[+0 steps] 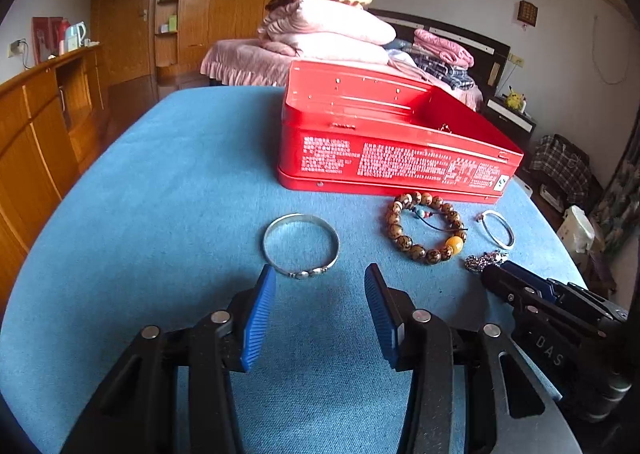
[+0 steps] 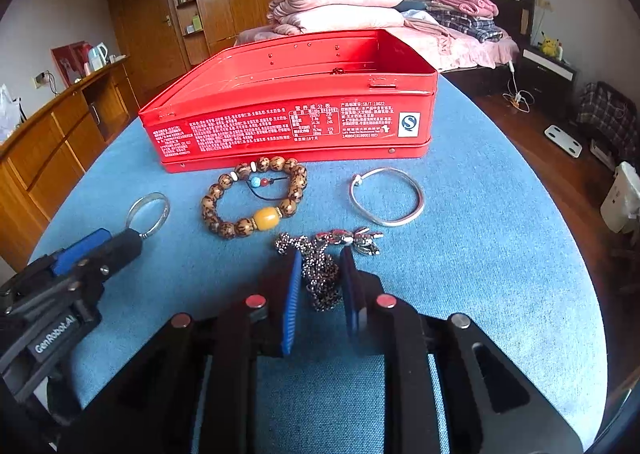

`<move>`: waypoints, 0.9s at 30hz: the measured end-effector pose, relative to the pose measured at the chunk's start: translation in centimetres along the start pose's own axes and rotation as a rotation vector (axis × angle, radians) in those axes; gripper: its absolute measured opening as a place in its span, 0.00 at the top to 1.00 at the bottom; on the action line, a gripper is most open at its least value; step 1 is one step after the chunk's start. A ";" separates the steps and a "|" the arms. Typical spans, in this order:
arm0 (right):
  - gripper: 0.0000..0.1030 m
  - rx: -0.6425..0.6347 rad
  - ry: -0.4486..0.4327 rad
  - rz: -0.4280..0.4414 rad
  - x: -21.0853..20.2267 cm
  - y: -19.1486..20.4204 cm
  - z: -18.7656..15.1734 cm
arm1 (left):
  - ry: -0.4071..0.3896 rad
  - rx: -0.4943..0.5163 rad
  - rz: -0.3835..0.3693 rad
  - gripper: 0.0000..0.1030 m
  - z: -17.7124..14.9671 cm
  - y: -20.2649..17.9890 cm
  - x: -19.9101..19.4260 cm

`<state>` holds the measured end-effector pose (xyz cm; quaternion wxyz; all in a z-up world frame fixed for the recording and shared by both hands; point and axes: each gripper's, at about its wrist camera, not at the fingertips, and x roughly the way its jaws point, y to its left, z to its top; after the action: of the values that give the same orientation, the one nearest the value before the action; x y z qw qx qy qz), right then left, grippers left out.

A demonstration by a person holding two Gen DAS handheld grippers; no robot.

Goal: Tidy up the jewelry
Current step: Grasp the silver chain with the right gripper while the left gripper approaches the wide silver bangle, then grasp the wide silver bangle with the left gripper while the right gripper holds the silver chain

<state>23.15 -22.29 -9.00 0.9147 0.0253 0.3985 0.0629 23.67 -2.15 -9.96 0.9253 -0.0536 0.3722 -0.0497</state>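
Observation:
A red tin box stands open at the back of the blue cloth. In front of it lie a wide silver bangle, a wooden bead bracelet with an amber bead, and a thin silver bangle. My left gripper is open just short of the wide bangle, with nothing between its fingers. My right gripper is shut on a heaped silver bead chain, whose charm lies past the fingertips.
The round table's blue cloth drops off at the left and right edges. Wooden cabinets line the left wall. Behind the box is a bed with stacked pink pillows. Dark wooden floor lies to the right.

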 end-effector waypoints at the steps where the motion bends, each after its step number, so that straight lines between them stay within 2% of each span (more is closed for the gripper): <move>1: 0.82 -0.002 -0.001 -0.001 -0.1 -0.1 0.0 | 0.014 -0.001 0.001 0.56 0.1 -0.1 0.3; 4: 0.82 0.003 -0.005 0.010 -0.1 -0.2 0.0 | 0.052 -0.011 0.011 0.56 0.3 0.1 1.1; 11: 0.82 0.004 -0.005 0.023 -0.2 -0.4 0.0 | 0.075 -0.059 0.037 0.54 1.6 1.3 1.7; 14: 0.82 0.007 -0.005 0.030 -0.2 -0.5 0.0 | 0.096 -0.047 0.029 0.46 2.0 1.1 2.2; 19: 0.82 0.011 -0.006 0.035 -0.1 -0.4 -0.1 | 0.111 -0.018 0.056 0.43 2.3 0.2 2.7; 22: 0.82 0.011 -0.007 0.038 -0.1 -0.4 -0.1 | 0.106 -0.030 0.043 0.44 2.2 0.4 2.5; 23: 0.82 0.011 -0.007 0.039 -0.1 -0.4 -0.1 | 0.100 -0.044 0.040 0.47 2.2 0.7 2.3; 24: 0.82 0.012 -0.007 0.040 -0.1 -0.4 -0.1 | 0.094 -0.061 0.041 0.54 2.3 1.1 2.2; 27: 0.82 0.011 -0.007 0.040 -0.1 -0.4 -0.1 | 0.077 -0.113 -0.007 0.55 2.2 2.5 1.5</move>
<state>23.04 -22.71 -9.04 0.9146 0.0385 0.3948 0.0786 26.33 0.26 -9.75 0.9057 -0.1048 0.4094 -0.0337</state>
